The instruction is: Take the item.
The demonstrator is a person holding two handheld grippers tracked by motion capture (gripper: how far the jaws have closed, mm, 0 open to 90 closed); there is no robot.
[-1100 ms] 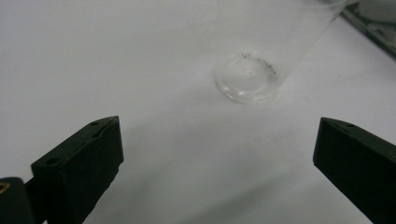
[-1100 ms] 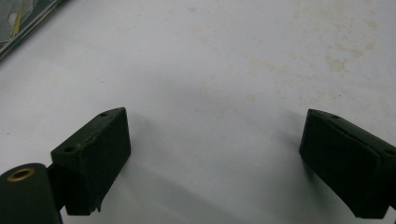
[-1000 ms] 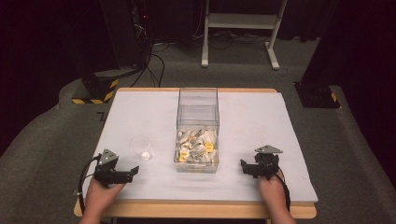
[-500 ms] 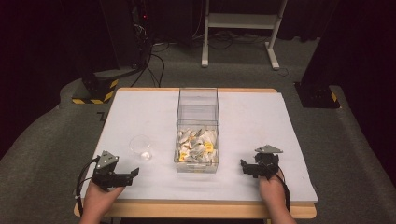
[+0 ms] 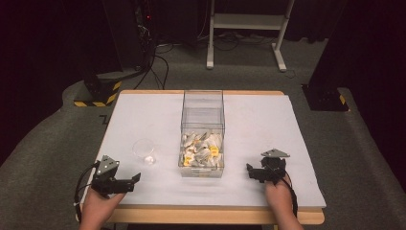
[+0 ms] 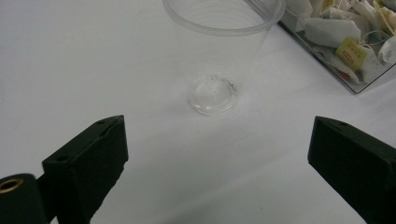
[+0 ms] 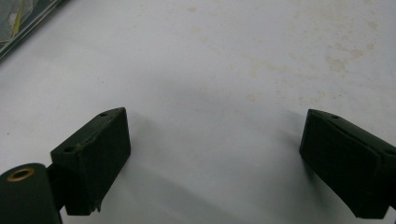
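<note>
A clear plastic box (image 5: 202,129) stands mid-table, its near half piled with white tea bags (image 5: 202,149) with yellow tags. Left of it stands an empty clear plastic cup (image 5: 144,150). My left gripper (image 5: 135,178) rests near the front left edge, open, jaws wide apart with nothing between them. In the left gripper view the cup (image 6: 219,51) stands just ahead of the left gripper (image 6: 217,154), and the box corner with tea bags (image 6: 345,42) lies at upper right. My right gripper (image 5: 249,170) sits right of the box, open over bare table. The right gripper (image 7: 212,158) holds nothing.
The table (image 5: 268,124) has a white cover and a wooden front edge. Beyond it lie a dark floor, cables, a white stand's legs (image 5: 244,28) and black-and-yellow striped blocks (image 5: 98,91). A corner of the box (image 7: 18,23) shows at the upper left of the right gripper view.
</note>
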